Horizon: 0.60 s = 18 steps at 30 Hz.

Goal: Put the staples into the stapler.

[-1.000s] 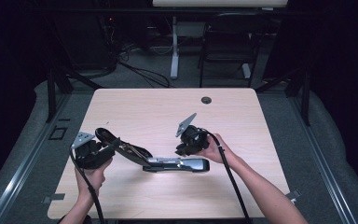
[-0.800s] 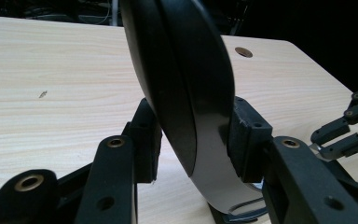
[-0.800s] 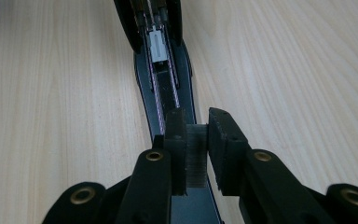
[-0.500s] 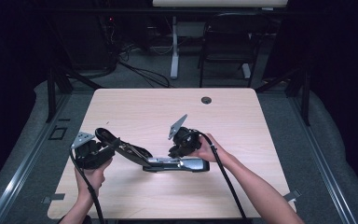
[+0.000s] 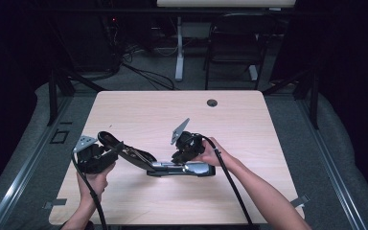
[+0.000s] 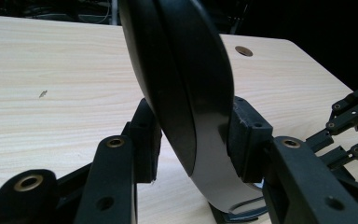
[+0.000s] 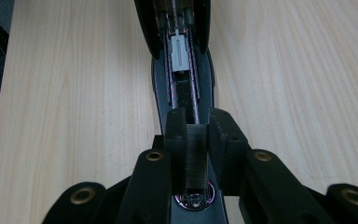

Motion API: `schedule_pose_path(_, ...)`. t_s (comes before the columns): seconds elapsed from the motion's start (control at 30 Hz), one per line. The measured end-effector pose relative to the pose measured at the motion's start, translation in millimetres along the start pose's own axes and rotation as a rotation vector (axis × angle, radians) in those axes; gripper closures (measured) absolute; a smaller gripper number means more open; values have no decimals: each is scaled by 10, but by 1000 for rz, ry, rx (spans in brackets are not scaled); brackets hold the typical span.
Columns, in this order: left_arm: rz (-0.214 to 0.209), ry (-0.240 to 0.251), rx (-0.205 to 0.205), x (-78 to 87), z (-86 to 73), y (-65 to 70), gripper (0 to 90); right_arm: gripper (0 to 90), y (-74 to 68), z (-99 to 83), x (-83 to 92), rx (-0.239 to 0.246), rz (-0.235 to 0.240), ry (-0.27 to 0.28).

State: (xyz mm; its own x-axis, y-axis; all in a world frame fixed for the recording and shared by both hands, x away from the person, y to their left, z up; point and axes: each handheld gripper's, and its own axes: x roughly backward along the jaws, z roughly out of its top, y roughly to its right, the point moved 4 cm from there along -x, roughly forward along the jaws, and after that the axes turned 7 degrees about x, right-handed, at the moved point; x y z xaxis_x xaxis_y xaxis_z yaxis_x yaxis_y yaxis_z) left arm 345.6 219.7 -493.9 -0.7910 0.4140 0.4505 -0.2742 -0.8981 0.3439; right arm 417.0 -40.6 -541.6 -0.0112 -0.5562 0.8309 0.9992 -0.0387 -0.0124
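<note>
Stapler [image 5: 172,165] lies opened on the pale wooden bench [image 5: 249,124], near the front edge and about midway between the two hands. Its base rests flat on the bench surface, while the black top cover [image 6: 182,79] is swung up and back toward the person's left, tilted well away from the base.

Left tongs [image 5: 106,154] clamp the raised top cover. In the left gripper view, both black pads press against the cover's two sides at a narrow-to-medium opening, with the cover rising upward between them.

Right tongs [image 5: 181,155] stand over the right portion of the stapler base, pointing down at it. In the right gripper view, the pads are drawn narrow and pinch a dark strip of staples [image 7: 196,154] between them, directly above the open staple channel [image 7: 182,88]. A grey pusher block [image 7: 181,52] sits farther along that channel, under the raised cover.

A small round grommet [image 5: 212,102] is set into the bench near its far edge, well apart from the stapler.
</note>
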Motion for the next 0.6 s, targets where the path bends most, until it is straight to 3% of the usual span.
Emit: schedule_pose_path(0.6,-1,-2,-2,0,-2,-1,592,784,0,1,-38,10,18,-3)
